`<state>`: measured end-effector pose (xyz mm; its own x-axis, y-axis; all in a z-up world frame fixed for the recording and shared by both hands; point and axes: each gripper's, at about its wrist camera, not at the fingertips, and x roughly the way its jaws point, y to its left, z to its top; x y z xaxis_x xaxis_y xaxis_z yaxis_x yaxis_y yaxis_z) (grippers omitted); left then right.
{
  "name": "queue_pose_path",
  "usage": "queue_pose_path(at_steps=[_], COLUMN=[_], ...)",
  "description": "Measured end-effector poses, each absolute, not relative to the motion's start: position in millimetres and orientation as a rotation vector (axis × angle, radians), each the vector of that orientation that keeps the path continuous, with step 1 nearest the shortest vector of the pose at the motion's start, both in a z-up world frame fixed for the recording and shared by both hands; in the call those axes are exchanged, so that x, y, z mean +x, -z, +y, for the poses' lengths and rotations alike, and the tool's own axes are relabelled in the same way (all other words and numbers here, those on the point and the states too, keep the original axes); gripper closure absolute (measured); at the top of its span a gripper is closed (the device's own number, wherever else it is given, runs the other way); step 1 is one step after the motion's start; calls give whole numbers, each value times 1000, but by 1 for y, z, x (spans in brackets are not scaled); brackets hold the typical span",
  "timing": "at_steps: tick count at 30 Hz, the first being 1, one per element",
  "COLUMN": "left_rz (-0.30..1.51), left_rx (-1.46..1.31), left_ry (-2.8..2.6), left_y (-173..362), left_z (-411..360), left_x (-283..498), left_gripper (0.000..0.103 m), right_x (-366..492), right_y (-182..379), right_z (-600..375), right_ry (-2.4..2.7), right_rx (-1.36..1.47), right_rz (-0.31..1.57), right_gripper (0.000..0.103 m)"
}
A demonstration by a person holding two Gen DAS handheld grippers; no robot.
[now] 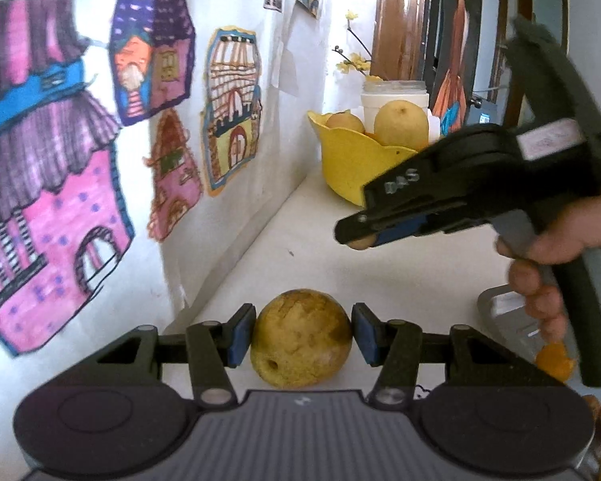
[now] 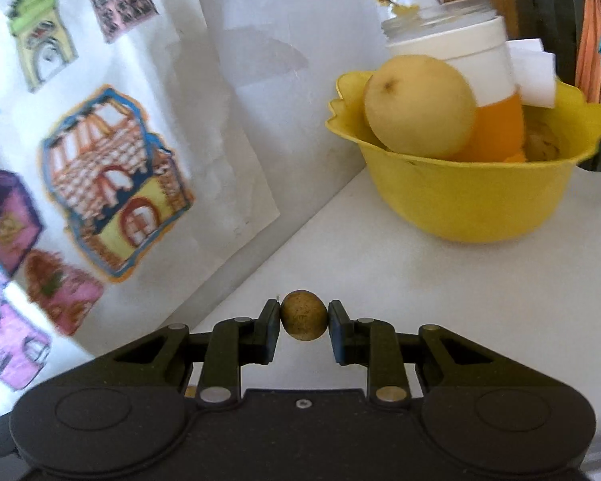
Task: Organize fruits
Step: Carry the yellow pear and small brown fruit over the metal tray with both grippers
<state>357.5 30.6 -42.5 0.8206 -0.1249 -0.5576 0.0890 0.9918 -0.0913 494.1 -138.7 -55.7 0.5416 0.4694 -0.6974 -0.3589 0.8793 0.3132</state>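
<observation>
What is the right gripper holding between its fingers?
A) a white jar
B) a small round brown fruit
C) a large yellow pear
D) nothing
B: the right gripper is closed on a small round brown fruit, short of the yellow bowl.

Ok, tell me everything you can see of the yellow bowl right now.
The yellow bowl looks like glossy plastic, round, with a scalloped, flared rim. It stands upright on the white counter near the wall corner. Inside sit a large pale pear, an orange-and-white container and more fruit, partly hidden. Neither gripper touches it.
</observation>
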Motion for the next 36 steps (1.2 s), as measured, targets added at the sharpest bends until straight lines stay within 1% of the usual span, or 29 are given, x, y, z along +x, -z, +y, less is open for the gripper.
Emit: queue_pose_path(at_steps=[10,18,27,36], left_rz=[582,565,561,582], left_rx=[-138,-177,-207,-221], left_ry=[125,182,252,329], left_y=[25,13,11,13], left_z=[19,-20,-67,-104], left_x=[327,316,304,303], left_gripper=[47,47,47,47], right_x=[443,398,351,304], right_y=[23,-1,-2,2], right_z=[-176,-242,-312,-357], right_ry=[-476,-424,-343,-307], right_rx=[189,229,243,222], right_rz=[849,813,766,743], right_gripper=[75,75,75,75])
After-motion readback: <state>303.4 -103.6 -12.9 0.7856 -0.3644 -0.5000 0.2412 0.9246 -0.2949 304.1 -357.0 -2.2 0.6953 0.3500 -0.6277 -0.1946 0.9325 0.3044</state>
